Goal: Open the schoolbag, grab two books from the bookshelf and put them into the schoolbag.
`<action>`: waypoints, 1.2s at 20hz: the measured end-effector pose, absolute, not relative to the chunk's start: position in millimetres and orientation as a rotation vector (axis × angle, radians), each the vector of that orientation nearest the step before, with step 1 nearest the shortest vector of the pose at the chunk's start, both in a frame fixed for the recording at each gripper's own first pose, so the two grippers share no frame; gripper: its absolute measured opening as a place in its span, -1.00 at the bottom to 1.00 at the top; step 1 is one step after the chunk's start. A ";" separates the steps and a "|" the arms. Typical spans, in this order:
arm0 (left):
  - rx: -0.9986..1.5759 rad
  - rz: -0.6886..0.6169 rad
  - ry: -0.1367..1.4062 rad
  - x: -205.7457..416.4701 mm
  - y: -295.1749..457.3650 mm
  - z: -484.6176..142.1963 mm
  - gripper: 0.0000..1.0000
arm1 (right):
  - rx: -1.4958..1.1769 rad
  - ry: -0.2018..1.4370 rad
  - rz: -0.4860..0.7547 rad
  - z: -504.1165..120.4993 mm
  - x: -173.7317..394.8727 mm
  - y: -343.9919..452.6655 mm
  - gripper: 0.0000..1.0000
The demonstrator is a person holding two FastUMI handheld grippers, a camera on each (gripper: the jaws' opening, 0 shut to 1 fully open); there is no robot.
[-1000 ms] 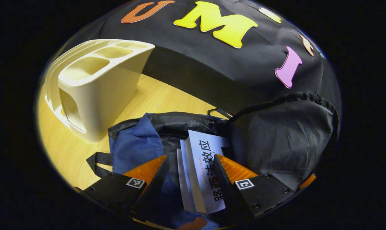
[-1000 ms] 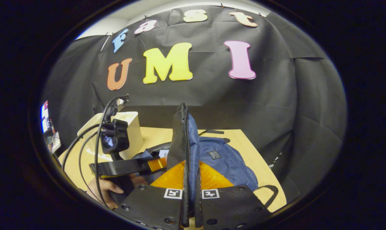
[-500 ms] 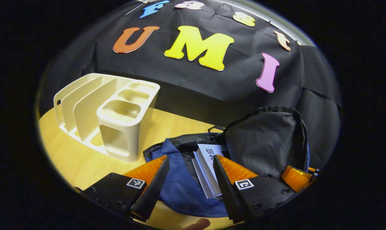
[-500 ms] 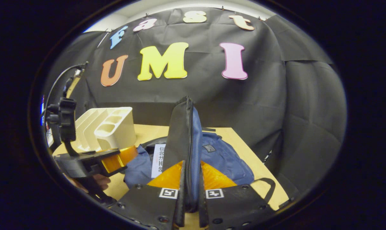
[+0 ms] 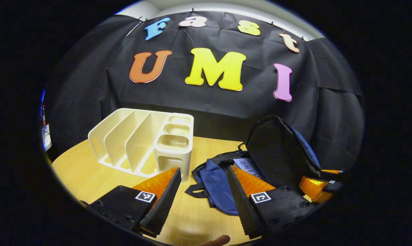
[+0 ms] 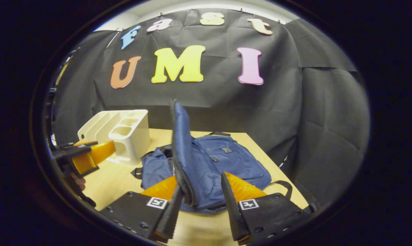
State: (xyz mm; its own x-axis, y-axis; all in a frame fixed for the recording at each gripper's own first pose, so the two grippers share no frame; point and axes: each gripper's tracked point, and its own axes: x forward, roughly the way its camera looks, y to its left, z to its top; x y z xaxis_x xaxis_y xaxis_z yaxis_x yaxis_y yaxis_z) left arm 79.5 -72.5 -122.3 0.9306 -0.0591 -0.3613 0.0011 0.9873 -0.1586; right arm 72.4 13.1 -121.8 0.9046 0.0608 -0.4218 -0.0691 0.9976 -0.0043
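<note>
The blue schoolbag (image 6: 226, 160) lies open on the wooden table (image 6: 113, 181), its flap (image 6: 180, 143) standing upright. My right gripper (image 6: 200, 201) is open, and the flap's lower edge hangs between the fingers, close to the left one. In the left gripper view the flap's black lining (image 5: 277, 150) rises over the schoolbag (image 5: 216, 181), and a white book (image 5: 248, 166) peeks from the opening. My left gripper (image 5: 202, 191) is open and holds nothing, pulled back in front of the bag. The cream bookshelf (image 5: 147, 143) has bare slots.
The bookshelf (image 6: 120, 133) stands at the table's back left, next to the bag. My left gripper (image 6: 86, 159) and the hand holding it show at the left of the right gripper view. The right gripper (image 5: 320, 186) sits behind the flap. Black cloth walls the back.
My left gripper drew back and up out of the bag, leaving the books inside. My right gripper went from shut on the flap to open.
</note>
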 end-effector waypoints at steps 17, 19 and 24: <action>-0.090 -0.003 0.250 -13.5 30.0 -66.9 0.85 | -0.032 0.264 0.056 -57.0 9.8 44.4 0.96; -0.107 -0.030 0.227 -25.2 30.1 -60.1 0.93 | -0.052 0.216 0.045 -42.2 -2.0 45.0 0.96; -0.068 0.009 0.137 -38.9 52.5 -26.8 0.95 | -0.048 0.154 0.037 -22.4 -23.4 56.0 0.94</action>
State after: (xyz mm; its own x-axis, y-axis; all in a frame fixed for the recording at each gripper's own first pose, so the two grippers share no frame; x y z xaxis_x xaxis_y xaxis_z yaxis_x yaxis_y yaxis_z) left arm -38.9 52.5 -26.8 0.9907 0.0039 -0.1363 -0.0131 0.9977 -0.0668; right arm -23.4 56.0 -22.4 0.9874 0.0333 -0.1546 -0.0407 0.9982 -0.0450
